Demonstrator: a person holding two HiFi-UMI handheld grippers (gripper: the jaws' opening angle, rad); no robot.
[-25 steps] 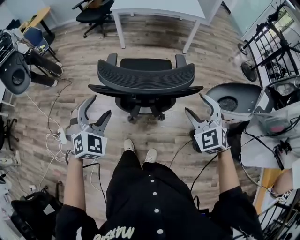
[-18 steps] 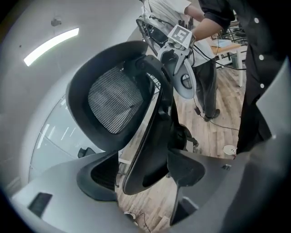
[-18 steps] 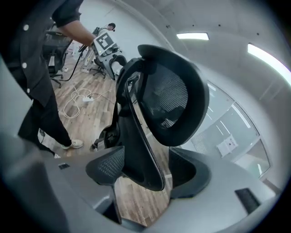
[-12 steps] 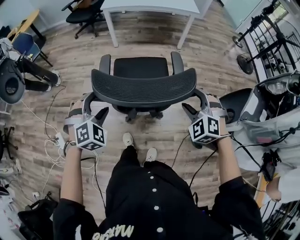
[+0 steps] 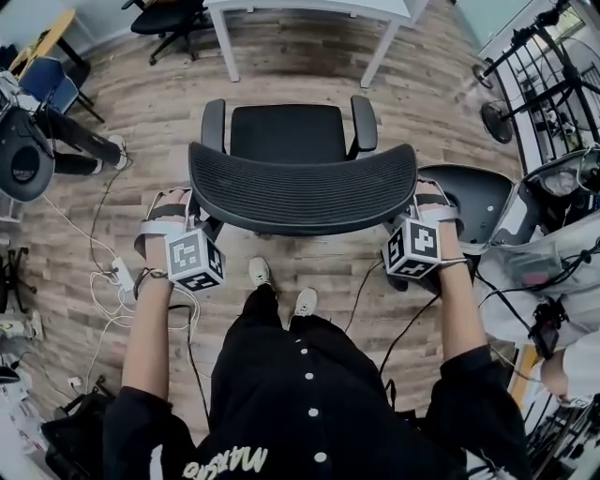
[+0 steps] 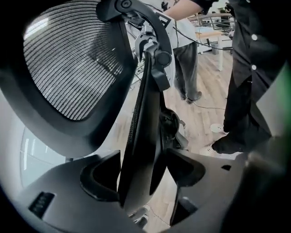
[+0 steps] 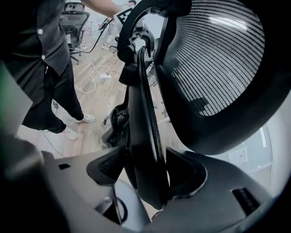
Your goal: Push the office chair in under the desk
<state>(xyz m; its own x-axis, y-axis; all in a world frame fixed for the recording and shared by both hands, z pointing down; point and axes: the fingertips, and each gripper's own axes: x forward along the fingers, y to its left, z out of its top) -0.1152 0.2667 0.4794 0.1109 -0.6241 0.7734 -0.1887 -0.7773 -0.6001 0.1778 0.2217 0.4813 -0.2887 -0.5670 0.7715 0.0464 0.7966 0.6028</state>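
Clenched claws, 2 of them, grip the 1 office chair [image 5: 288, 133]: the left gripper [image 6: 141, 158] pinches the 9 o'clock end of its mesh backrest [image 5: 300, 183], the right gripper [image 7: 145, 155] the 3 o'clock end. That chair stands mid-floor in the head view, its seat and 2 armrests [image 5: 213, 122] pointing to 12 o'clock and its backrest's long axis running 9 to 3 o'clock. At 12 o'clock, 1 white desk [image 5: 309, 6] stands apart from it.

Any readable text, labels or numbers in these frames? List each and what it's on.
Black shirt: white lettering at the bottom edge, upside down, cut off; not readable.
Left gripper and right gripper cubes: square marker patterns only, no words.
Office chair: no text visible.
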